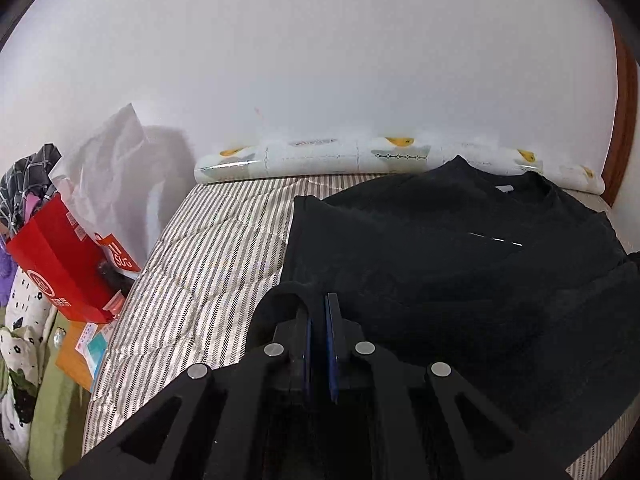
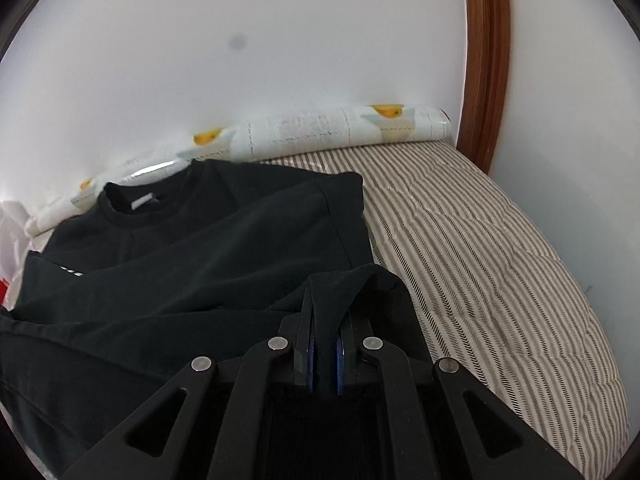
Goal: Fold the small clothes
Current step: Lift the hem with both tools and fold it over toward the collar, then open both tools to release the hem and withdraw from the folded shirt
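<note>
Both views evenly lit, soft diffuse indoor light, no hard shadows. Wall [image 1: 320, 60] near blown out, mild haze. Bag [image 1: 116, 152] casts a soft grey shadow to its right. Black shirt [image 2: 200, 248] underexposed, folds barely readable. Heavy fisheye bend, dark vignette corners. Slight softness throughout; smudge spot on right view.

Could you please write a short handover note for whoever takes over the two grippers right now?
Left gripper: shut on the black T-shirt's near edge.
Right gripper: shut on the same edge; cloth shows between its jaws.
Shirt lies on the striped bedcover, collar toward the wall, both sleeves apparently already folded in.
Left: probably carry the held edge toward the collar, release, smooth flat.
</note>
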`<move>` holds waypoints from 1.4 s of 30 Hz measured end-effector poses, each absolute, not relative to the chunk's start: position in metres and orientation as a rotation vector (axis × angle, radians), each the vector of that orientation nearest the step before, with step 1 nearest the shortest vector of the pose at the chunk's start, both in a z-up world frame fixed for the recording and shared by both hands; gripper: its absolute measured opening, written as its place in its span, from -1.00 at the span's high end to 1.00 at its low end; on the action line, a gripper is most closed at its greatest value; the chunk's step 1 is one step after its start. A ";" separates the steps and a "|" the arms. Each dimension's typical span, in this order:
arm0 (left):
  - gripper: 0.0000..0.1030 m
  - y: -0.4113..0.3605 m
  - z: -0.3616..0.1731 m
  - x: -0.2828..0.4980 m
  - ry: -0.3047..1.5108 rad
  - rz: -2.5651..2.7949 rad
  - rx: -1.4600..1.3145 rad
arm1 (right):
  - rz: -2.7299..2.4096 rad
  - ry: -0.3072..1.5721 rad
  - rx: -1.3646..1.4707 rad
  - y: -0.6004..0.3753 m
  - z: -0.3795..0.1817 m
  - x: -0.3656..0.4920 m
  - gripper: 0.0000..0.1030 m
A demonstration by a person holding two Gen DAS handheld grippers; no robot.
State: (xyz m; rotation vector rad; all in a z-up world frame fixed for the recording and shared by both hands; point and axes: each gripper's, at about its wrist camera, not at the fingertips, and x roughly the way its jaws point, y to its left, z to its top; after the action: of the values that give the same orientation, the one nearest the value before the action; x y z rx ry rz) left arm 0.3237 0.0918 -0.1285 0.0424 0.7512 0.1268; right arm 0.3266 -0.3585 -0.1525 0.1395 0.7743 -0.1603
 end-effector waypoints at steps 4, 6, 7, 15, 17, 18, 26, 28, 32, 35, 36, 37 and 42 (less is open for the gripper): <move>0.87 0.091 -0.132 0.325 0.757 0.121 0.047 | -0.156 0.779 0.138 -0.360 -0.155 0.326 0.85; 0.87 0.091 -0.133 0.325 0.759 0.122 0.056 | -0.158 0.794 0.136 -0.361 -0.154 0.325 0.80; 0.86 0.090 -0.133 0.326 0.758 0.123 0.058 | -0.157 0.801 0.139 -0.362 -0.152 0.324 0.69; 0.81 0.091 -0.134 0.327 0.772 0.116 0.053 | -0.176 0.789 0.093 -0.367 -0.120 0.278 -0.01; 0.80 0.093 -0.132 0.325 0.778 0.093 0.038 | -0.174 0.769 0.090 -0.369 -0.112 0.256 -0.06; 0.79 0.094 -0.131 0.324 0.778 0.087 0.031 | -0.174 0.764 0.084 -0.369 -0.110 0.244 -0.10; 0.00 0.104 -0.119 0.285 0.805 -0.013 -0.058 | -0.162 0.849 0.139 -0.377 -0.134 0.197 -0.16; -0.02 0.109 -0.122 0.267 0.824 -0.057 -0.098 | -0.141 0.878 0.176 -0.377 -0.144 0.189 -0.16; -0.08 0.124 -0.138 0.237 0.867 -0.101 -0.194 | -0.109 0.879 0.228 -0.376 -0.152 0.180 -0.26; -0.08 0.133 -0.152 0.224 0.903 -0.091 -0.245 | -0.103 0.864 0.257 -0.377 -0.155 0.183 -0.42; -0.08 0.134 -0.154 0.222 0.905 -0.087 -0.251 | -0.113 0.870 0.264 -0.377 -0.157 0.186 -0.42; -0.08 0.137 -0.156 0.218 0.905 -0.087 -0.268 | -0.123 0.883 0.282 -0.378 -0.161 0.189 -0.41; -0.08 0.144 -0.163 0.213 0.938 -0.098 -0.351 | -0.144 0.880 0.360 -0.385 -0.170 0.198 -0.42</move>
State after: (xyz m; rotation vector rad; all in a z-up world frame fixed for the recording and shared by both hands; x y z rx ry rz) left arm 0.2131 0.1440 -0.1626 -0.3505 0.9381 -0.0981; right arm 0.1980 -0.3854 -0.1697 0.3598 0.8795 -0.1438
